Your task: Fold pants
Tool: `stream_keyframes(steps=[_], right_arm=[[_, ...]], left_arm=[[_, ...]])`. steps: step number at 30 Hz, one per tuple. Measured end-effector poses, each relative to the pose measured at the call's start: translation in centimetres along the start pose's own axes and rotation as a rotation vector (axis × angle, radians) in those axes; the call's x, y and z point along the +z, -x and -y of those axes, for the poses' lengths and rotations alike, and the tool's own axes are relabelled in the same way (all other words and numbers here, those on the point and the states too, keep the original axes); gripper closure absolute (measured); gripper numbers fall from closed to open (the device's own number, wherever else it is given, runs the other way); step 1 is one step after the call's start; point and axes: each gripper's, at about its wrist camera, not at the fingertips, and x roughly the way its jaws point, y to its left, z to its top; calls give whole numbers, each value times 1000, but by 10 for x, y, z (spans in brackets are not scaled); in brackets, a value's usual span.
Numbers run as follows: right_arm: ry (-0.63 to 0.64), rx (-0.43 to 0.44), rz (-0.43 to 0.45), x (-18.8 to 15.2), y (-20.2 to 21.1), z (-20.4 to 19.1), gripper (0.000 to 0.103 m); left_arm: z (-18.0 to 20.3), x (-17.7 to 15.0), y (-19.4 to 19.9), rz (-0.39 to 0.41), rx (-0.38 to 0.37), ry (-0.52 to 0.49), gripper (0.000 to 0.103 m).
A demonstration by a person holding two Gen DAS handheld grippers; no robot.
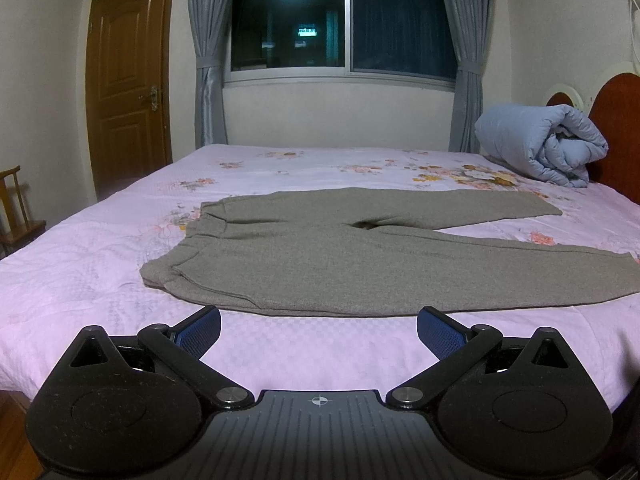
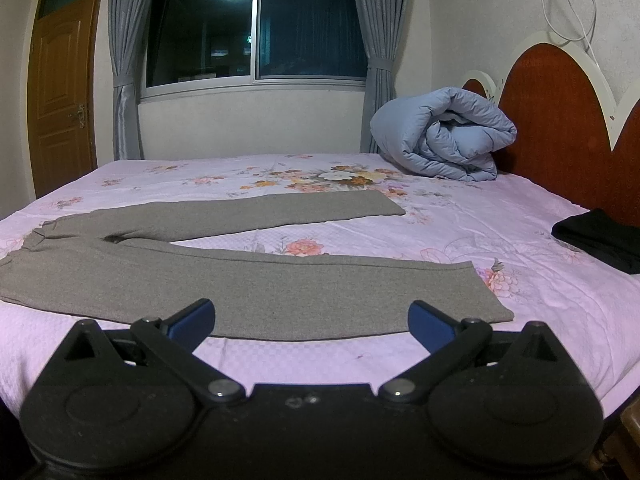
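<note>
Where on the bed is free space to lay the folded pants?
Free sheet lies between the pants and the blue duvet, and between the leg hems and the black cloth. The headboard corner is crowded.

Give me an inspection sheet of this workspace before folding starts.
Surface: bed with pink floral sheet, mostly bare.
Job's things: grey pants spread flat, legs apart, waistband to the left.
Clutter: rolled blue duvet by the headboard; black garment at the right edge.
Grippers: left gripper and right gripper open, short of the pants' near edge, holding nothing.
Cables: white cord hanging on the wall.
Surroundings: dark window, grey curtains, wooden door.
</note>
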Motion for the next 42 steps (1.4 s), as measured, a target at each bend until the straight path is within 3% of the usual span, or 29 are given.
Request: stream_keyframes(steps=[36,40,42], right_arm=[[-2,2,-3,0,0,-1,6],[-17,12,0,-1,0,2,6],[-19,18,28,3,2,1,6]], left_arm=[[-2,-4,0,4,17,21,0],[-7,-2,-10,-64,40,52,0],[-15,0,-19,-101,8,88,0]])
